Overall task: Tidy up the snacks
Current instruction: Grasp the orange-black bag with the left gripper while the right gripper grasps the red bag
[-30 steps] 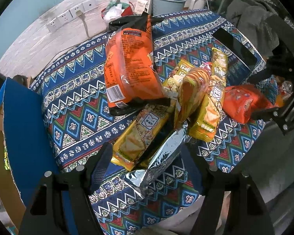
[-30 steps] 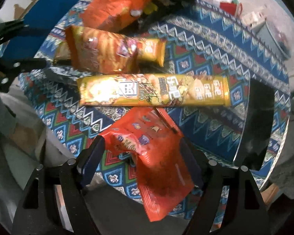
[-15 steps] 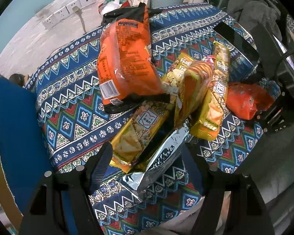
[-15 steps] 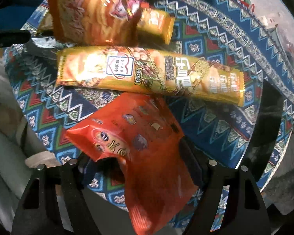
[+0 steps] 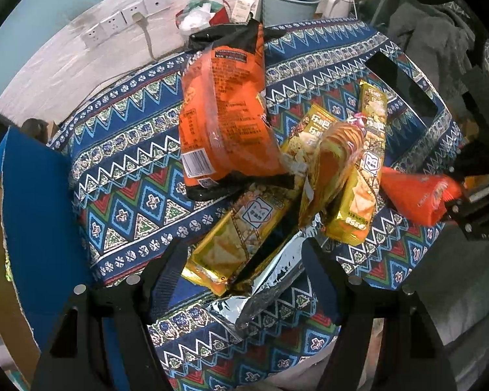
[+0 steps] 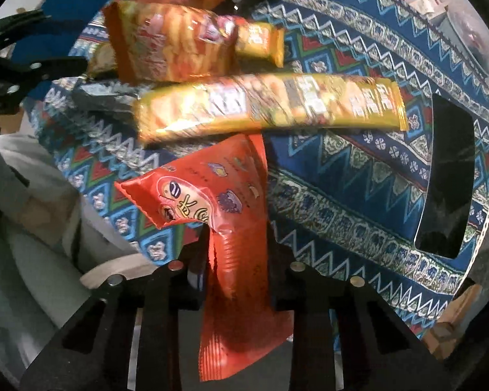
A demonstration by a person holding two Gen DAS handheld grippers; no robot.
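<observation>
Right gripper (image 6: 238,260) pinches the red snack bag (image 6: 225,202) (crumpled) between its closed fingers.

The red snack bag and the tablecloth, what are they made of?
The red snack bag looks like thin glossy plastic film: it shines, creases, and has a crimped ribbed end. The tablecloth looks like matte woven fabric, probably cotton: no shine, and its zigzag pattern bends over the table edge.
</observation>
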